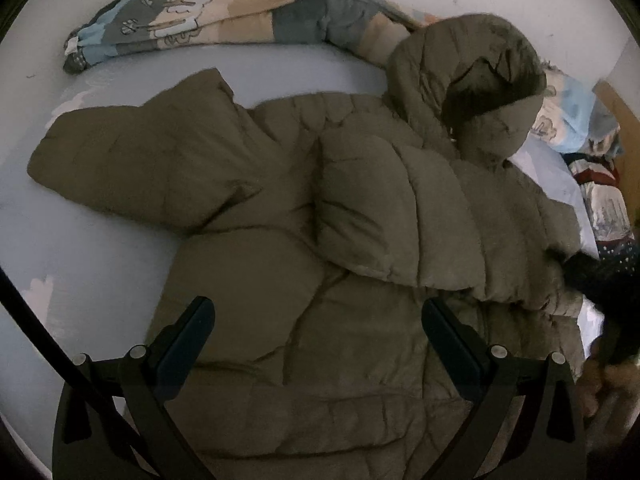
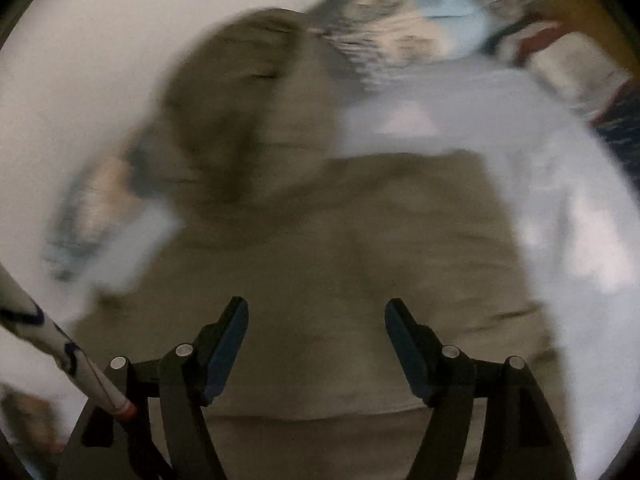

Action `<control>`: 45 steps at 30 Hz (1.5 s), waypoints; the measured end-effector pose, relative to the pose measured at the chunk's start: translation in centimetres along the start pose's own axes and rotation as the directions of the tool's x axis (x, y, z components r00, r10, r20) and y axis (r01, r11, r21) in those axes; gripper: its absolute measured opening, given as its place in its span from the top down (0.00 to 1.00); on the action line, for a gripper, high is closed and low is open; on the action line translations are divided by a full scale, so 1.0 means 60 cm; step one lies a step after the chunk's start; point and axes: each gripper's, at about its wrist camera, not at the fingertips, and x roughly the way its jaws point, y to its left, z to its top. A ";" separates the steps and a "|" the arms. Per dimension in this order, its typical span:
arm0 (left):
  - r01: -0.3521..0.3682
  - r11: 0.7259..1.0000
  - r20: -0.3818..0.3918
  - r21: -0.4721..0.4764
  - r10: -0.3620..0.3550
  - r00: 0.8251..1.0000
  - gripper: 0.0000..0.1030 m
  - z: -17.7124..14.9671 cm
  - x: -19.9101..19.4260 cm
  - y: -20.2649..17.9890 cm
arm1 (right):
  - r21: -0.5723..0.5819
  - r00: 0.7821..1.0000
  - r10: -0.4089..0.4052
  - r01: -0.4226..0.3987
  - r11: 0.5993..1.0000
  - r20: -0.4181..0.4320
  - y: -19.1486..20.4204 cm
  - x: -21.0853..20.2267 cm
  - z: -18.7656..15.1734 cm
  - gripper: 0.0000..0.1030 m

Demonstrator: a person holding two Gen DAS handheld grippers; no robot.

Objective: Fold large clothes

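One garment: a big olive puffer jacket (image 1: 320,220) lies spread on the bed (image 1: 80,240), hood toward the wall, hem nearest the cameras.
Layout: one sleeve (image 1: 132,160) sticks out flat to the left in the left view; the other sleeve (image 1: 384,208) is already laid across the chest.
Hood: the hood (image 1: 464,92) is rounded and puffed, with a dark lining showing in its opening.
Material: quilted shell with stitched channels, matte and probably a little slick; thick soft filling that bulges between seams.
Handling: likely light for its size, floppy, springy. I expect folds to puff back open unless pressed down, and a thin pinch of shell to slide off the filling.
Where to grip: hem corners, the cuff or a stitched seam look best, where the padding is thinner and layers can be caught together.
Left tongs: the left tongs (image 1: 318,320) are spread wide above the lower body of the jacket, nothing between them.
Right tongs: the right tongs (image 2: 316,320) also stand apart, over the jacket body in a heavily blurred view; no cloth is between the pads.
Surroundings: pale blue sheet under the jacket; a rolled patterned quilt (image 1: 220,12) along the wall, beyond the jacket; more printed bedding (image 1: 580,120) beside the hood.
Stage: I judge the fold as under way, with the left-lying sleeve still to bring in.
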 end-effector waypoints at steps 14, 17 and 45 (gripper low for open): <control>0.014 0.997 0.053 -0.081 -0.010 0.999 0.00 0.011 -0.031 0.031 | 0.070 0.985 0.170 -0.170 0.983 0.001 -0.046 -0.116 -0.096 0.22; 0.000 0.997 0.059 -0.080 0.005 0.998 0.00 0.009 -0.033 0.035 | 0.064 0.992 0.129 -0.129 0.990 0.005 -0.049 -0.126 -0.139 0.21; 0.134 0.667 0.151 -0.733 -0.033 0.988 0.45 0.088 0.005 0.697 | -0.035 0.991 0.127 -0.129 0.991 -0.043 0.012 -0.083 -0.163 0.28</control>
